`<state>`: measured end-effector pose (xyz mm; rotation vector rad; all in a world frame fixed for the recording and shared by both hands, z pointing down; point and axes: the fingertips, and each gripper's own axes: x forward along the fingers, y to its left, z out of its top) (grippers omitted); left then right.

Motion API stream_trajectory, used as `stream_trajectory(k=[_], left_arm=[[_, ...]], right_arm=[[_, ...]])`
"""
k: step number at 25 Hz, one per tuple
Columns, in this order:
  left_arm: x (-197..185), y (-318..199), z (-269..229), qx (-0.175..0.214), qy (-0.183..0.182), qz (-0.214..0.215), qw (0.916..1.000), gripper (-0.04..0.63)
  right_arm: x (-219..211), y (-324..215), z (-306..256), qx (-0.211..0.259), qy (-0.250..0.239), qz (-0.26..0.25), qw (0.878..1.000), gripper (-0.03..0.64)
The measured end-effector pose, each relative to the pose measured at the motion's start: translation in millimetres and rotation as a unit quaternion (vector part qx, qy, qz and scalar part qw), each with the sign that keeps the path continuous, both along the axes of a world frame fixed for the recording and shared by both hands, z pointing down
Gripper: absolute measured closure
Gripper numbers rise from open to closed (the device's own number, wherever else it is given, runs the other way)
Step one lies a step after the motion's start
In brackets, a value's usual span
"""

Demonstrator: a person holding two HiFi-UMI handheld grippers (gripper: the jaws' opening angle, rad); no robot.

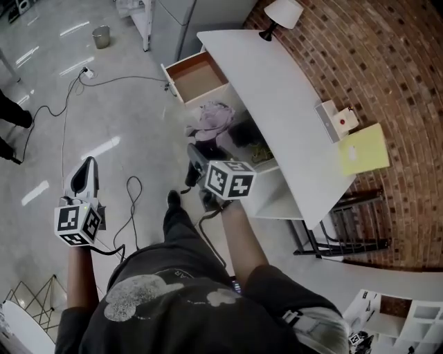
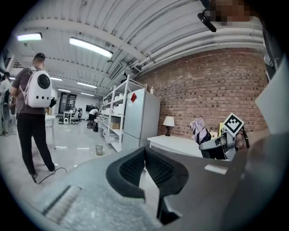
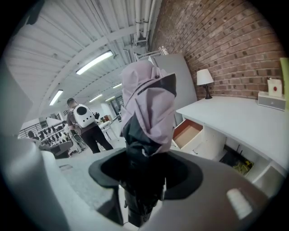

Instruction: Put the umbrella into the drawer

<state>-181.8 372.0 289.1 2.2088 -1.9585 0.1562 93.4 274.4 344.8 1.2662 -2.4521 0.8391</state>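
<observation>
The umbrella is folded, with a pink and black canopy, and stands up between the jaws of my right gripper, which is shut on its dark lower part. From the head view the umbrella points toward the open drawer, a white box with a brown inside at the desk's far end. The drawer lies ahead and to the right of the umbrella, a stretch away. My left gripper hangs out to the left over the floor. Its fingertips touch, with nothing between them.
The white desk runs along the brick wall and carries a lamp, a small white box and a yellow sheet. Cables trail over the grey floor. A person with a backpack stands far off to the left.
</observation>
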Motion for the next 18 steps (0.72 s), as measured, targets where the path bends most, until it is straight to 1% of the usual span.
stream_trajectory(k=[4,7,11,15,18], left_arm=[[1.4,-51.9,-5.6,-0.001,0.001,-0.015,0.9999,0.584],[3.8,-93.0,-10.0,0.006,0.0,-0.03,0.9995,0.584],[19.1,-139.4,-10.5,0.01,0.004,-0.035,0.9993,0.584],[38.4,-175.7,-11.1,0.011,0.006,-0.037,0.9993,0.584],[50.4,-191.3,-7.2,0.001,0.005,-0.029,0.9996,0.584]], right_arm=[[-3.0,-60.0,1.6,-0.004,0.006,-0.02,1.0,0.376],[-0.5,-103.9,1.1,-0.001,0.006,-0.031,0.999,0.376],[5.3,-151.5,3.0,-0.003,0.004,-0.046,0.999,0.376],[10.6,-187.1,6.0,-0.005,0.005,-0.062,0.998,0.376],[12.0,-198.7,10.7,-0.011,0.007,-0.067,0.998,0.376]])
